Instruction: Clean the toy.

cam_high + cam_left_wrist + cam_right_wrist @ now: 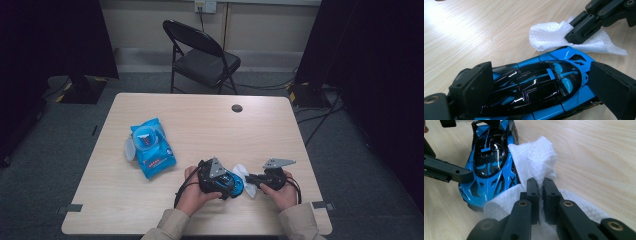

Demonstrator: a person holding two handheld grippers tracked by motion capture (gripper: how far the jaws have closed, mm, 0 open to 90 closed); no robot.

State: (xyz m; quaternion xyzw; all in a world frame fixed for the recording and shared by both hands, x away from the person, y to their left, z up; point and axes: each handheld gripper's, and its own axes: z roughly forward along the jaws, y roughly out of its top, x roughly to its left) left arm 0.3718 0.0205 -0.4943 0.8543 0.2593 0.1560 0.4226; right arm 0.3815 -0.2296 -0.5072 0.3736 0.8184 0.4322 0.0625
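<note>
While both forearms come in from the bottom edge of the high view, the left gripper (235, 184) clamps a blue toy car (541, 85) across its sides, pads pressed on the bodywork, car resting on the table (200, 125) near the front edge. Black glossy canopy faces up. Right gripper (539, 185) has its jaws pinched tight on a white wipe (534, 157); a fold sticks up past the tips, the rest is bunched under the linkage. Wipe touches the car's side and one end, lying just beside it on the wood. Right gripper sits just to the right of the left one, tips pointing at the car. Farther back, left of centre, a blue wipes pack (152, 148) lies flat, flap open. Beyond it a dark cable hole (237, 108) near the far edge. Behind the table a black folding chair (202, 57) stands on grey carpet.
</note>
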